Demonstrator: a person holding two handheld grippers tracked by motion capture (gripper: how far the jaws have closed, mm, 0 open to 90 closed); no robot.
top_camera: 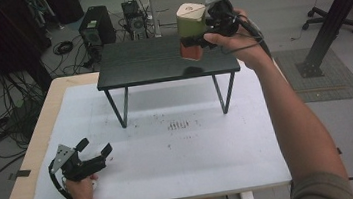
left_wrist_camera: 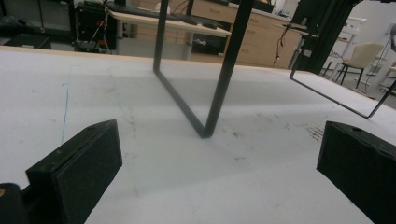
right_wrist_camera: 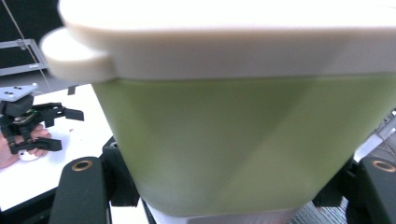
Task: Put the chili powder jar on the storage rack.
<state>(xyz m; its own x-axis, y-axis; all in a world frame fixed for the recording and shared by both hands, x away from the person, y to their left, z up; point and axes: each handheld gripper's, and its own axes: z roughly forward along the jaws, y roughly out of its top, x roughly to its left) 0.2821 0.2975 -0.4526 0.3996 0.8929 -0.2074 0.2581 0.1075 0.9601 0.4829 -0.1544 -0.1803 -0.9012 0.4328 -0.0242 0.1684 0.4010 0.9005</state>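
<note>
A wide white tabletop with a pale wooden edge takes up the lower middle of the high view, speckled with dark marks near its centre. On its far half stands a small black shelf stand with thin metal legs; in the left gripper view one of its bent legs rises straight ahead on the white surface, between the two black jaws. At the upper right of the high view the right claw is closed on a green container with a cream lid and a reddish base, held just above the stand's right end. In the right gripper view the green wall sits tight between the jaws. At the lower left the left claw rests spread wide apart, holding nothing, well apart from the stand.
</note>
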